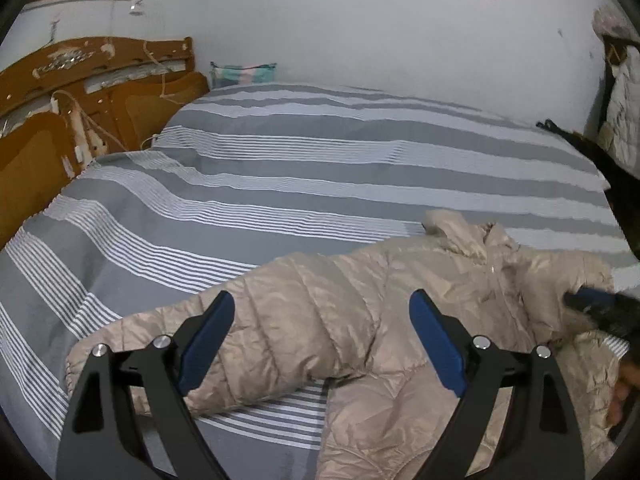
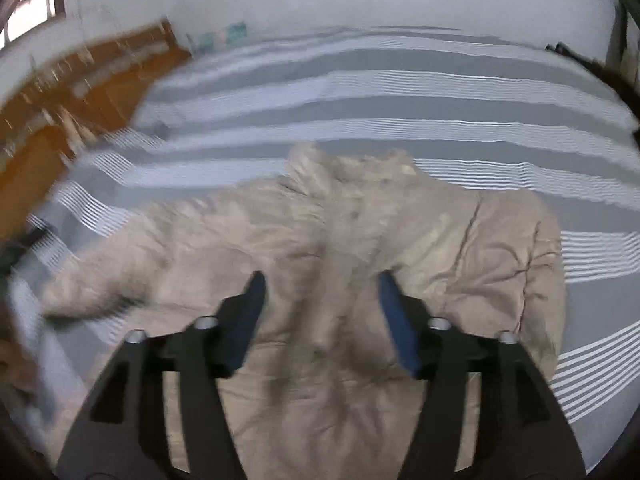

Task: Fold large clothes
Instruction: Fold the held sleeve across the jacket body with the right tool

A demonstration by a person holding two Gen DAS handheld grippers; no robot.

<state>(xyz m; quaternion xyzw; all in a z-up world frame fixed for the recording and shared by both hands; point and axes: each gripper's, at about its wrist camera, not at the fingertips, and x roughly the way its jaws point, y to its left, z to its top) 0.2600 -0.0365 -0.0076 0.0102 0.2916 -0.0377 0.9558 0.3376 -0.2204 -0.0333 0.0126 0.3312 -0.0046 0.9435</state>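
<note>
A: Where is the jacket [image 1: 360, 308]?

B: It lies spread on the bed [image 1: 280, 152], on the grey and white striped cover, near the front edge. It is a beige padded jacket, collar away from the cameras. One sleeve [image 1: 192, 344] stretches out to the left.

A: And the left gripper [image 1: 322, 340]?

B: Its jaws stand wide apart, with nothing between them. It hangs above the outstretched sleeve and the body of the jacket.

A: The right gripper [image 2: 322, 320]?

B: Also spread wide and holding nothing (that view is blurred, so fine detail is lost). It sits over the middle of the jacket [image 2: 340, 260]. From the left wrist camera its blue tips [image 1: 592, 298] show at the far right, close to the jacket's other shoulder; whether they touch the cloth I cannot tell.

A: Anything else around?

B: A brown wooden headboard [image 1: 80, 92] stands at the left end of the bed, and a pale wall [image 1: 360, 32] runs behind it. A striped pillow [image 1: 244, 74] leans against that wall.
</note>
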